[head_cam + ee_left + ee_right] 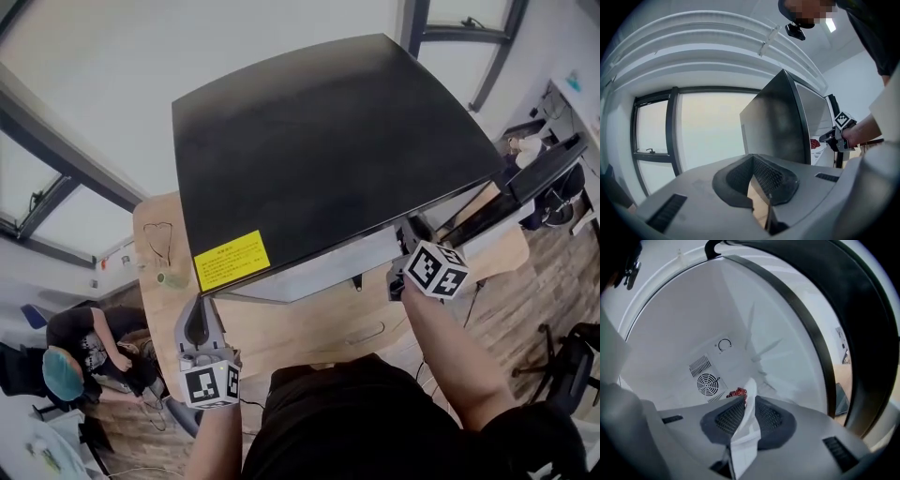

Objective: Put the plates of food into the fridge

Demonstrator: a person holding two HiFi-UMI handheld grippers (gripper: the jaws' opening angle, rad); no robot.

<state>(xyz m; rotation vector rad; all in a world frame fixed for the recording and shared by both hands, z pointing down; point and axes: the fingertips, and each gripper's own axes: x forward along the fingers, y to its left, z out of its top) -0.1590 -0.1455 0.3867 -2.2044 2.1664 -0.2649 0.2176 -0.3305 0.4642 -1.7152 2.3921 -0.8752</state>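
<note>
Reaches with the right gripper [746,399] into the white fridge [740,310], jaws slightly parted around a plate rim.
Flanks the thin, smooth white plate [743,441] with ribbed dark pads, loosely, not clamped. Shows red food [737,392] on it just past the tips, before a round fan grille [708,383]. Hangs the left gripper [752,160] outside, tips together, empty.
</note>
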